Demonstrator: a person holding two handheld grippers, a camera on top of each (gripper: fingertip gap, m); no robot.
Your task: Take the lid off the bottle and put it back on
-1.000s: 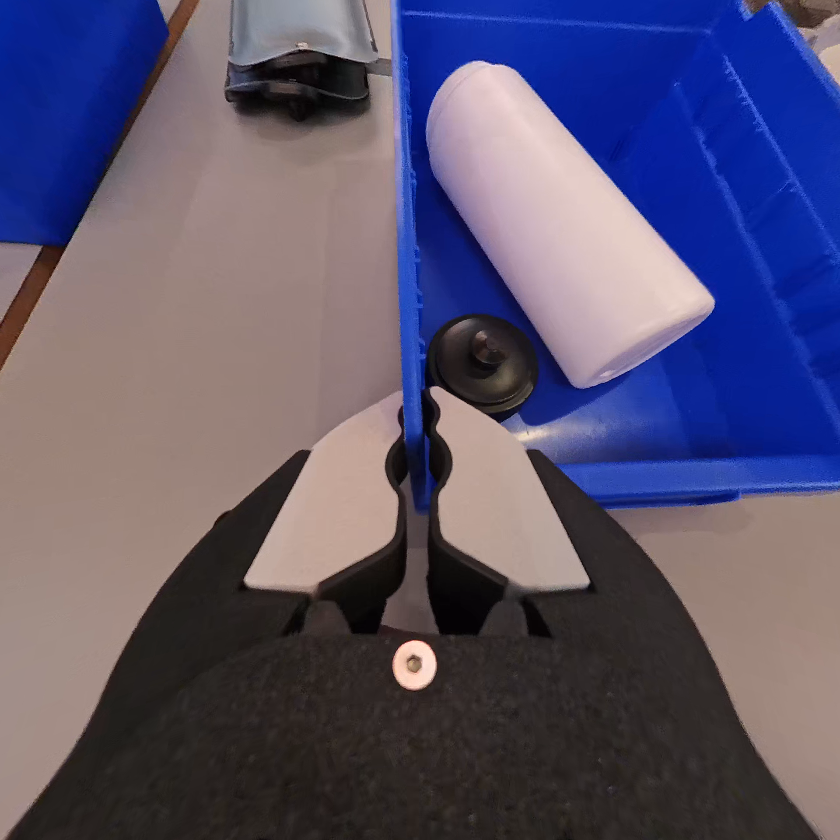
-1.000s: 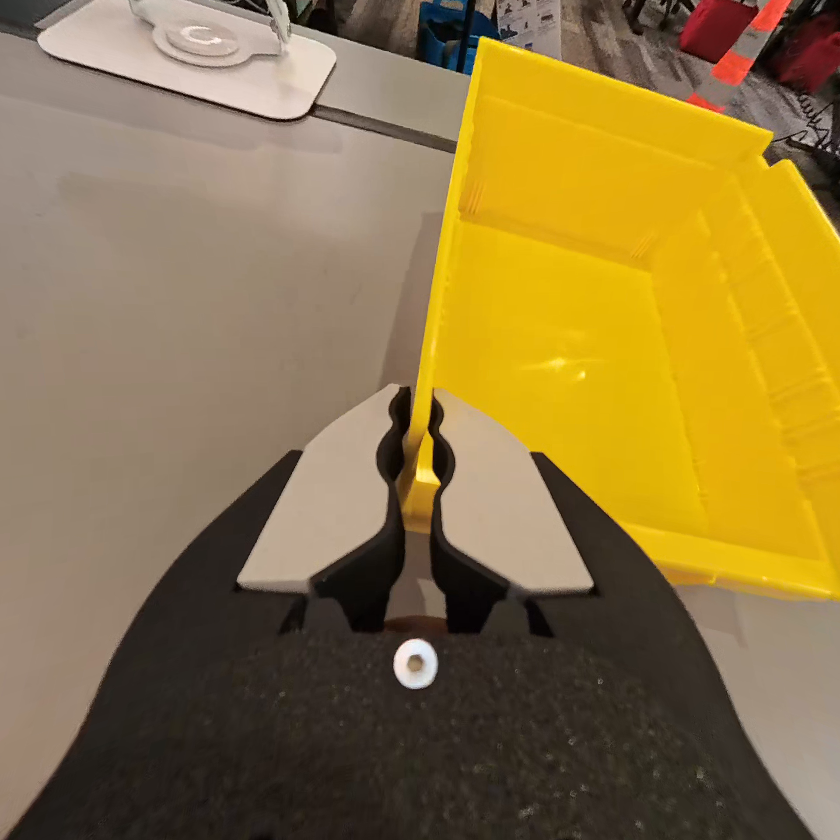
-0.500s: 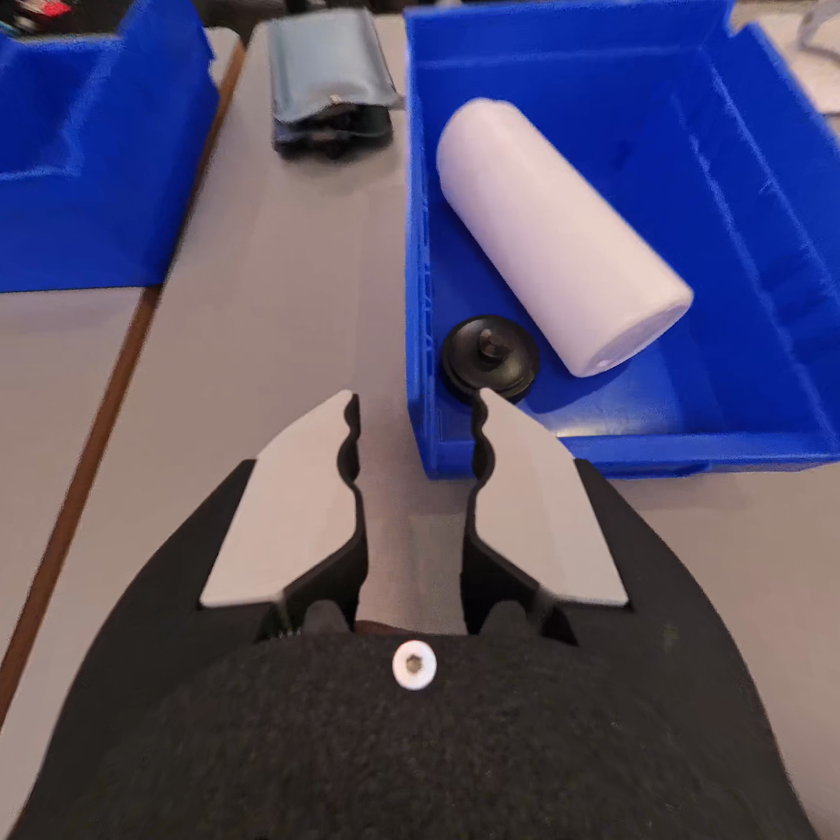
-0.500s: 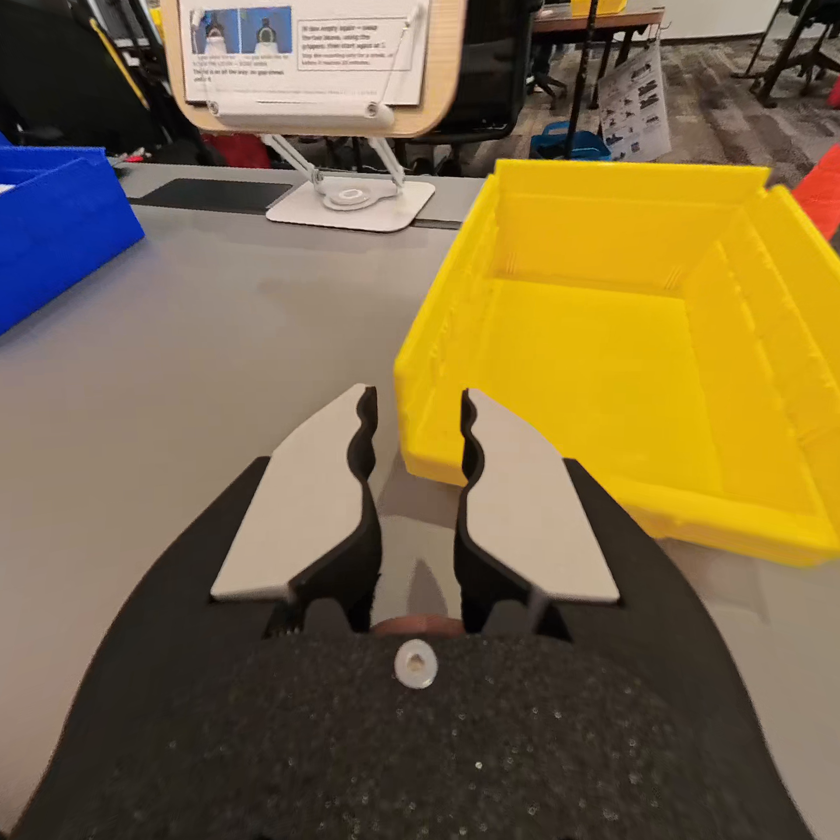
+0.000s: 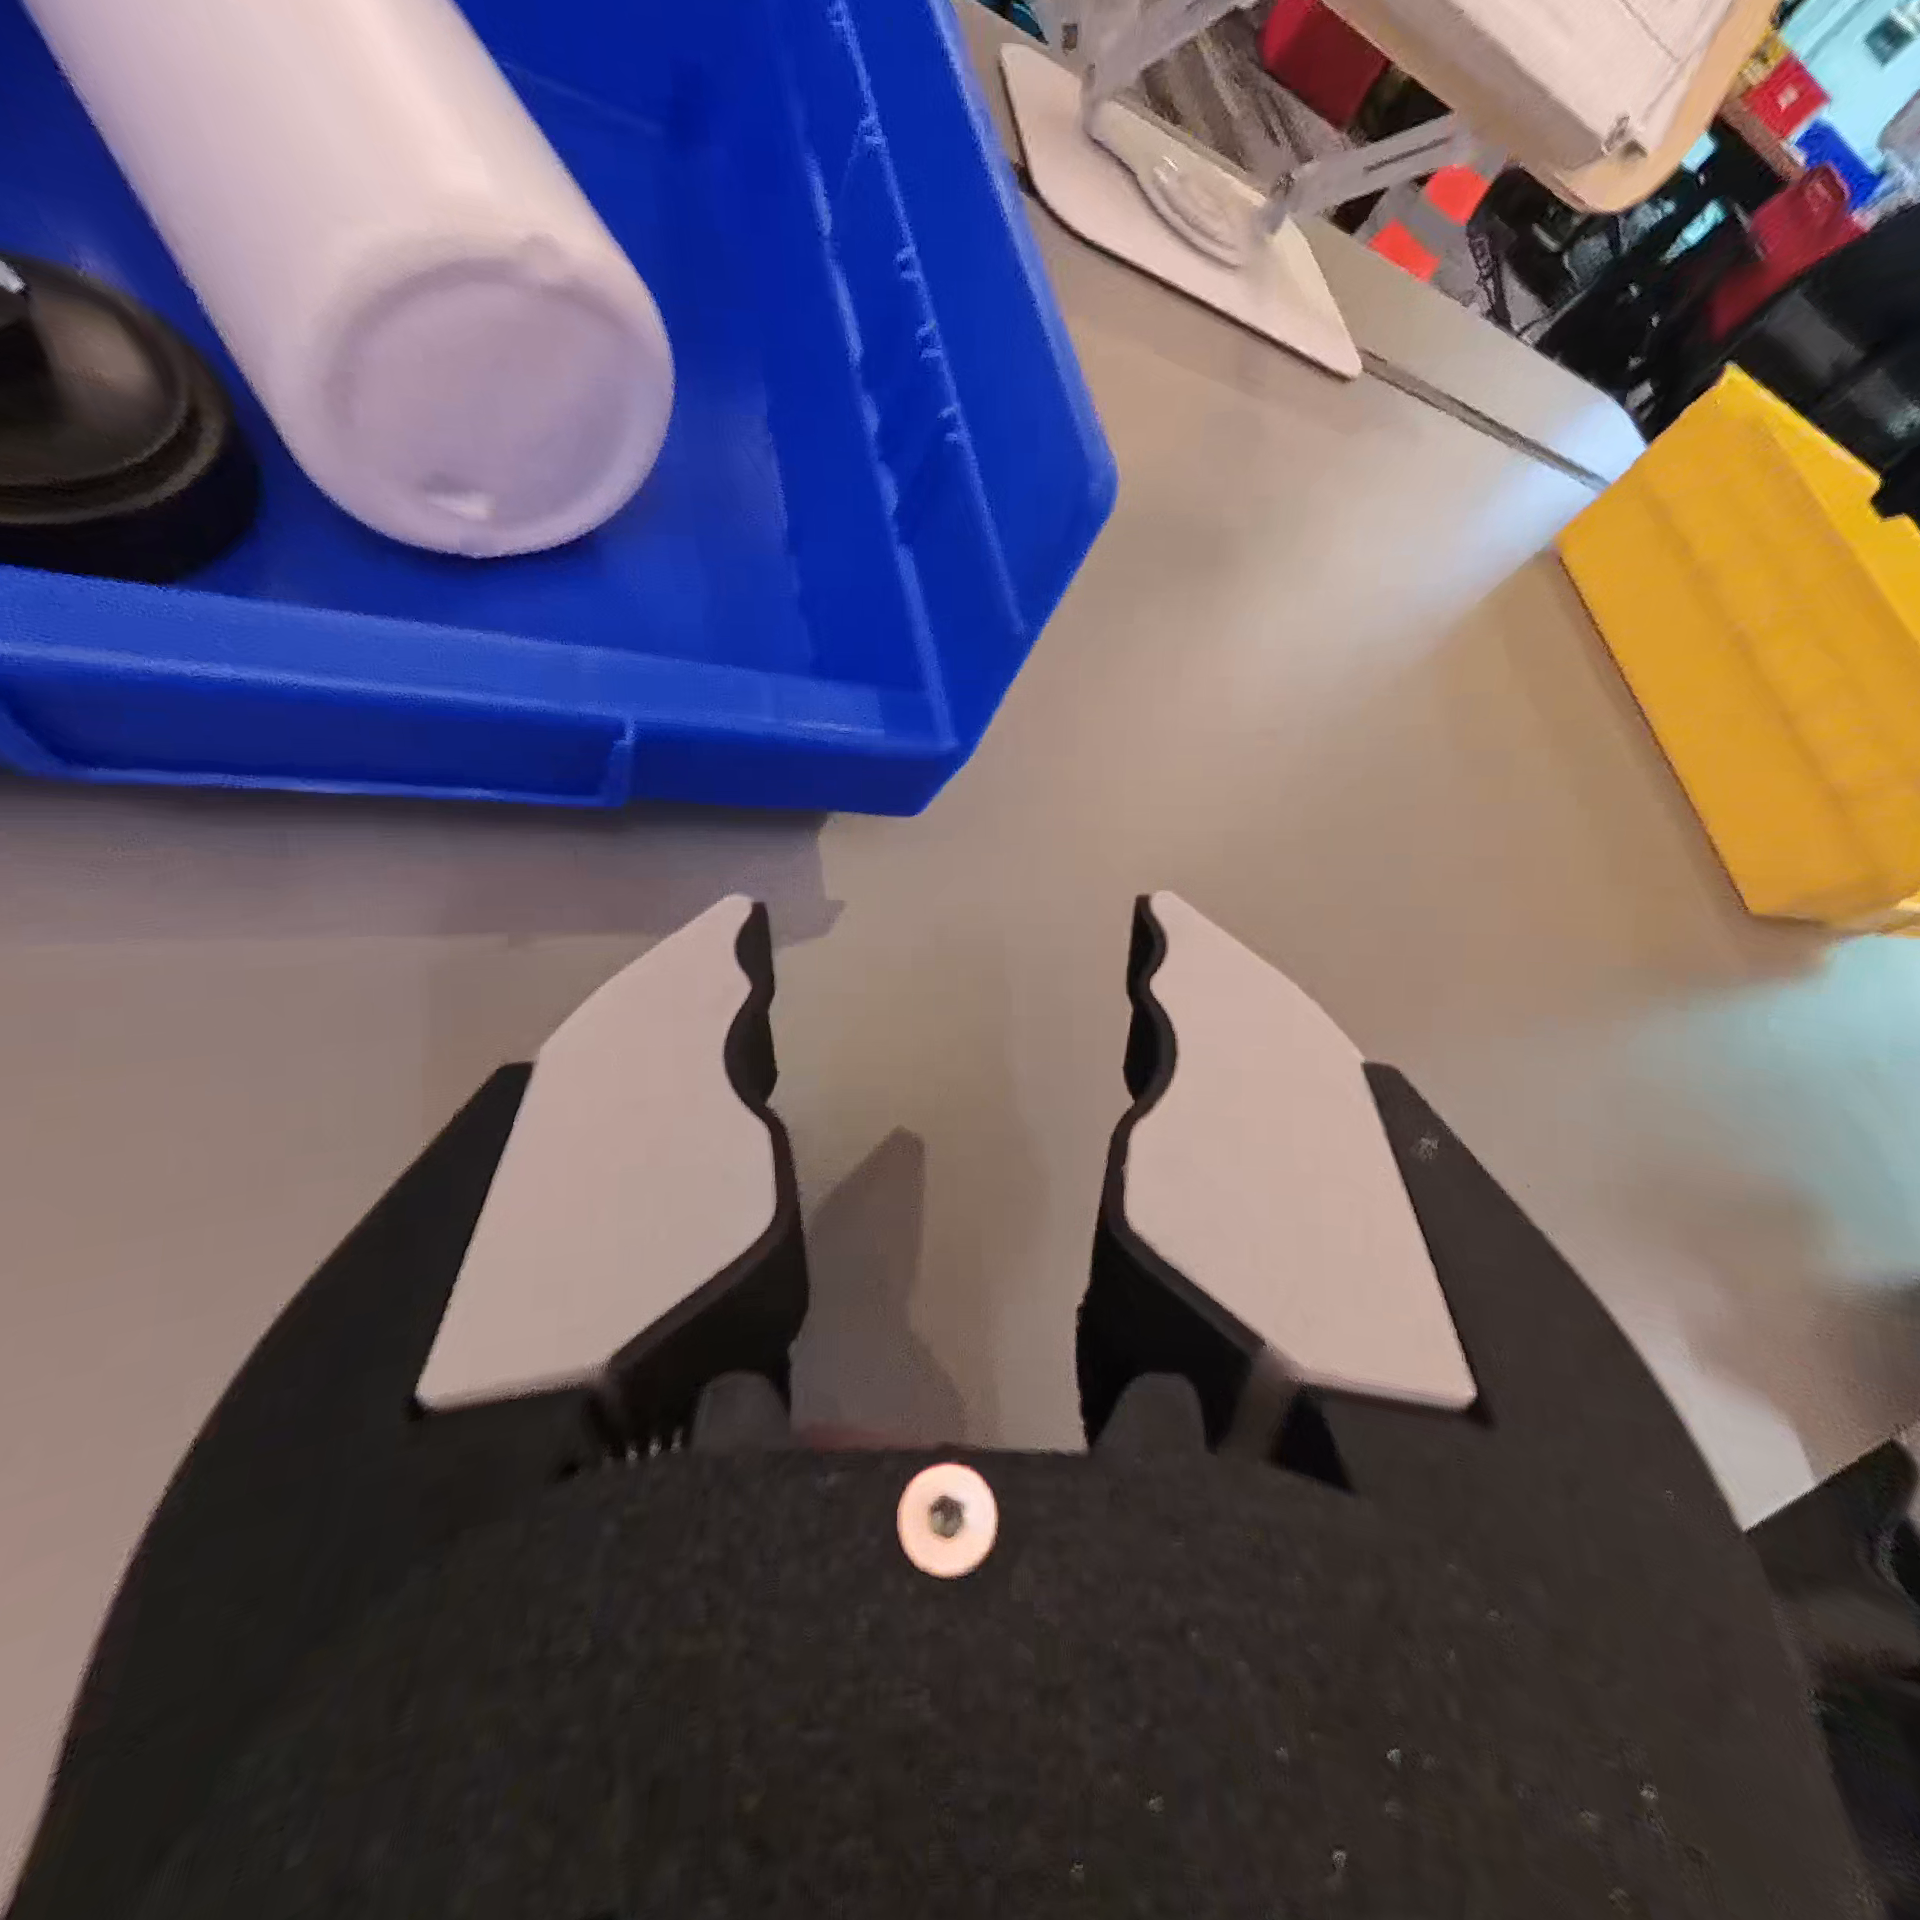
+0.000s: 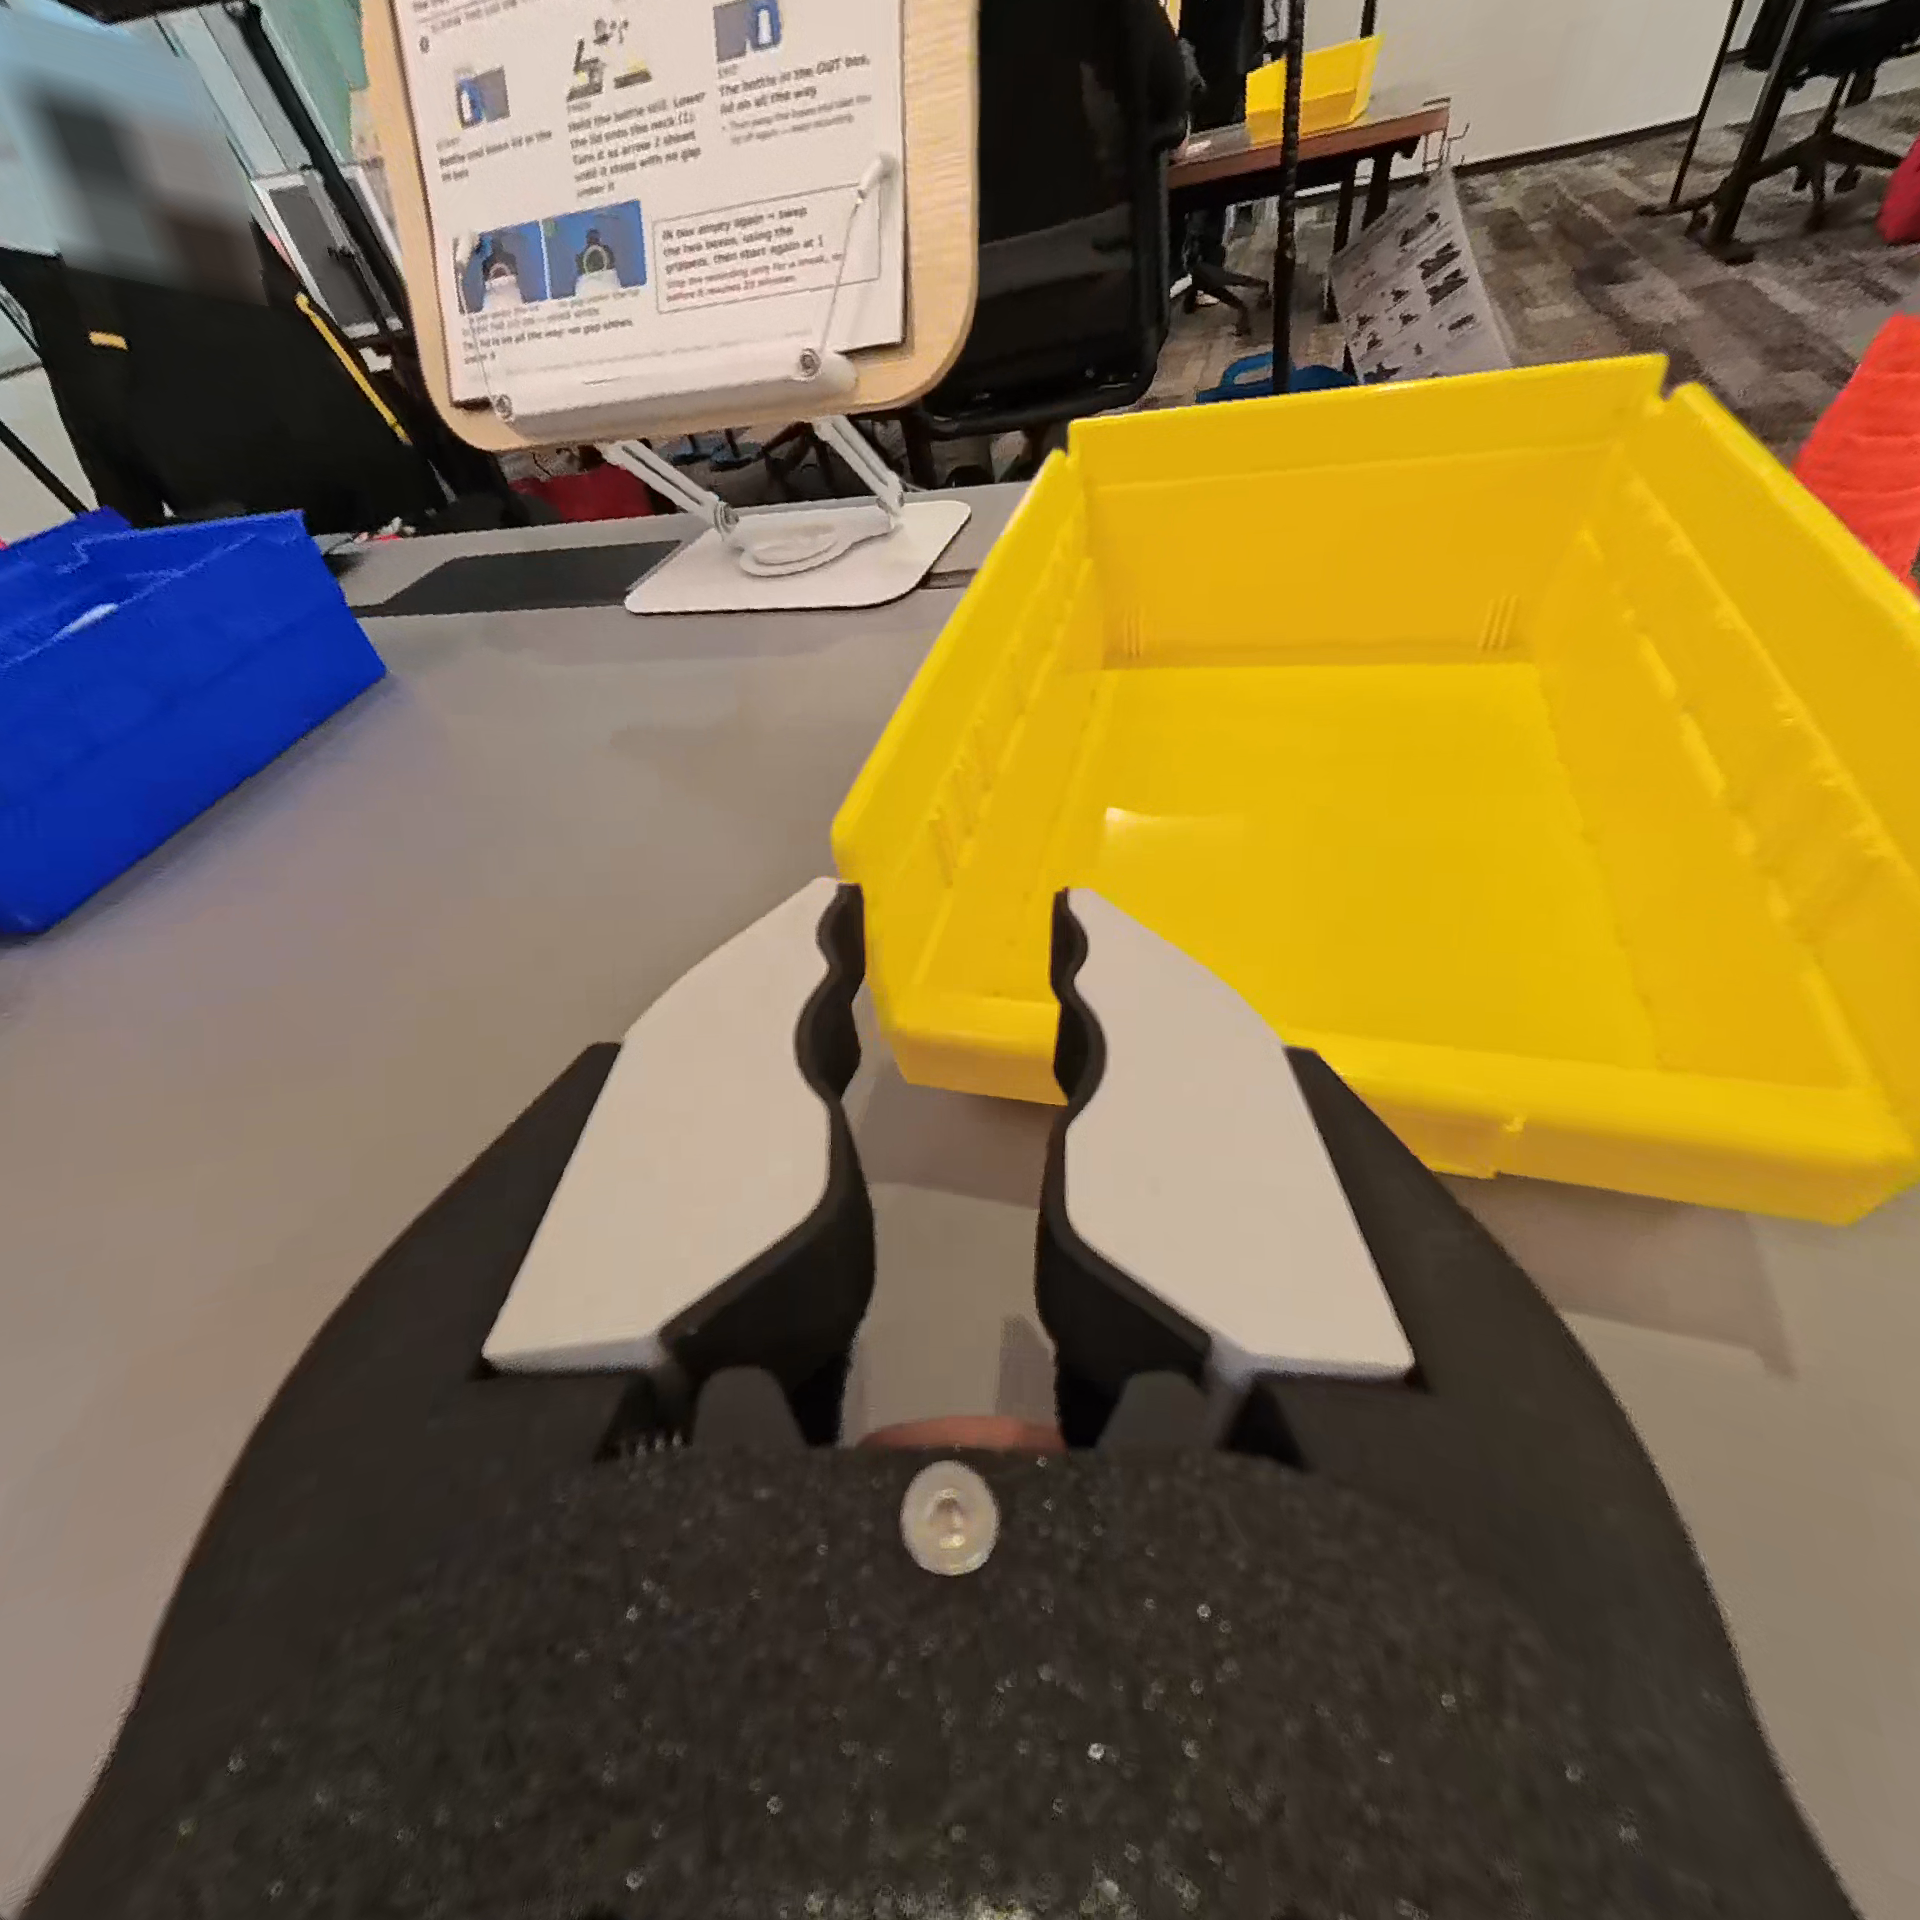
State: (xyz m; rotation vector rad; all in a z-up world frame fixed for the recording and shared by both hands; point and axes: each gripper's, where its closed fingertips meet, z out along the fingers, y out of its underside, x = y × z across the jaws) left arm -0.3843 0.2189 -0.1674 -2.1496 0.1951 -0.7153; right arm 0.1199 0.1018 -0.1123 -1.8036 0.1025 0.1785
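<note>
Since a second ago both my grippers have let go of the bin walls and spread. My left gripper (image 5: 951, 914) hangs wide open, holding nothing, over grey table (image 5: 1299, 727) just outside the near right corner of the blue bin (image 5: 914, 343). Inside that bin the white bottle (image 5: 343, 239) lies on its side, its black lid (image 5: 94, 416) off and just beside it. My right gripper (image 6: 956, 904) stands partly open and empty at the yellow bin's (image 6: 1455, 831) near left corner, well apart from the blue bin.

Bottle (image 5: 353, 260) and lid (image 5: 94, 416) side by side in bin (image 5: 520, 717) on table (image 5: 1247, 727).
</note>
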